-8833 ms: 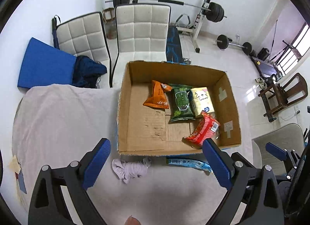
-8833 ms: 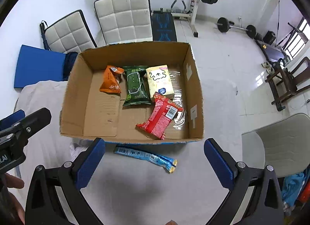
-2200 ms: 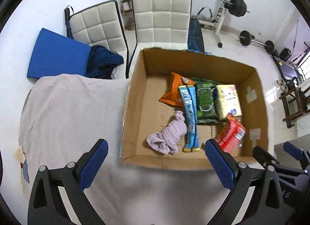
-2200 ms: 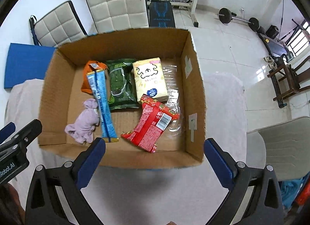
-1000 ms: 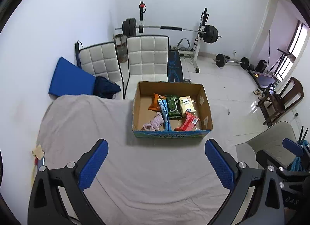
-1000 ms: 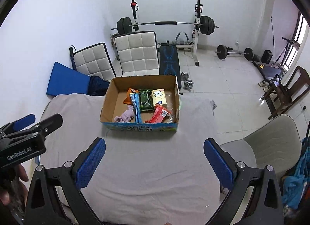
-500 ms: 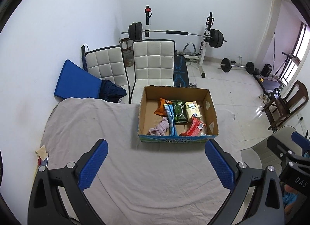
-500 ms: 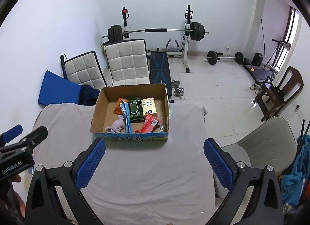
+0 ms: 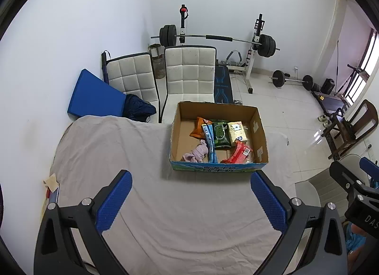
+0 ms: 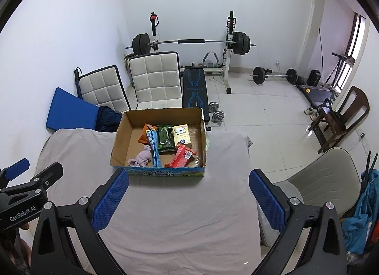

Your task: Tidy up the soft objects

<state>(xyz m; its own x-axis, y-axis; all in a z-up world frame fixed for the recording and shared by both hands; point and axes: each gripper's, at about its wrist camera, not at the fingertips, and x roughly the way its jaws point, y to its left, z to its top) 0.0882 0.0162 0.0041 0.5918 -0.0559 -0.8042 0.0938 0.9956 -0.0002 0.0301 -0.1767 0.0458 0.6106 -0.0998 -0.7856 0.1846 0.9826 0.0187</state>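
Note:
A cardboard box [image 9: 260,130] [image 10: 118,137] stands at the far side of a table covered with a grey cloth [image 9: 113,156] [image 10: 180,208]. Inside lie a lilac cloth bundle [image 9: 196,153] [image 10: 141,158], a long blue packet [image 9: 210,144] [image 10: 154,148], an orange packet [image 9: 197,128], a green packet [image 9: 220,135] [image 10: 165,142], a cream tissue pack [image 9: 237,130] [image 10: 181,135] and a red packet [image 9: 239,153] [image 10: 182,155]. My left gripper [image 9: 189,200] and right gripper [image 10: 188,198] are open, empty, held high and well back from the box.
Two white padded chairs [image 9: 189,71] and a blue mat [image 9: 94,96] stand behind the table. A barbell rack [image 9: 218,38] and weights lie on the tiled floor. A grey chair [image 10: 324,175] is at the table's right; a wooden chair [image 10: 343,114] stands further off.
The lilac cloth and the blue packet, earlier on the cloth in front of the box, now lie inside it. Both grippers have pulled far back and up from the box.

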